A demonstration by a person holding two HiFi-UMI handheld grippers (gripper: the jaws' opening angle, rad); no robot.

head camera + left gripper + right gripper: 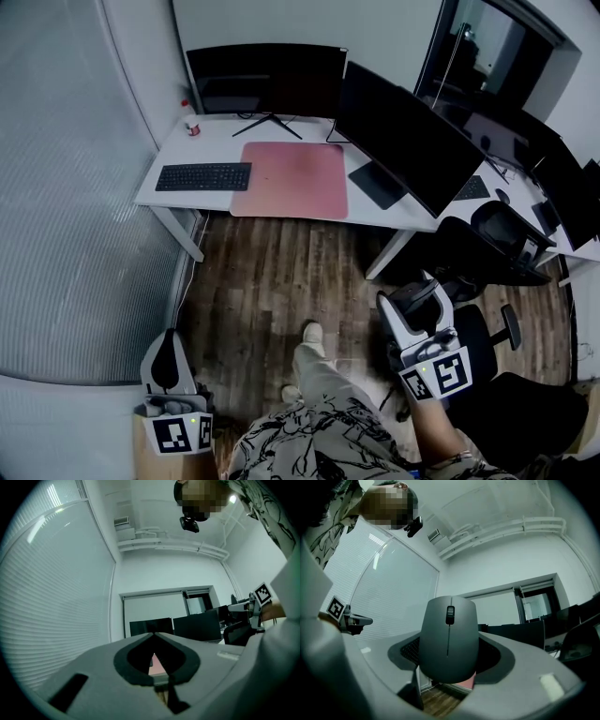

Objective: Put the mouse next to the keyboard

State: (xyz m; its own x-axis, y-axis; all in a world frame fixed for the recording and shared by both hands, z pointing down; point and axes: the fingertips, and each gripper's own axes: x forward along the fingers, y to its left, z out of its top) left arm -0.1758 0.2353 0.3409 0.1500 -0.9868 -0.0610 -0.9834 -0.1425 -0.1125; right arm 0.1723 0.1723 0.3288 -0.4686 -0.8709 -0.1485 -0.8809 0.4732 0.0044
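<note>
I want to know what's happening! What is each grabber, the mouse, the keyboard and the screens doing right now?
Left gripper: shut, empty.
Right gripper: shut on the mouse.
Mouse: held in the air, not on the desk.
Keyboard: flat on the desk, left of the pink mat.
Monitors: dark.

red-topped desk item (192,125) too small to tell, mouse (448,641) underside hidden
</note>
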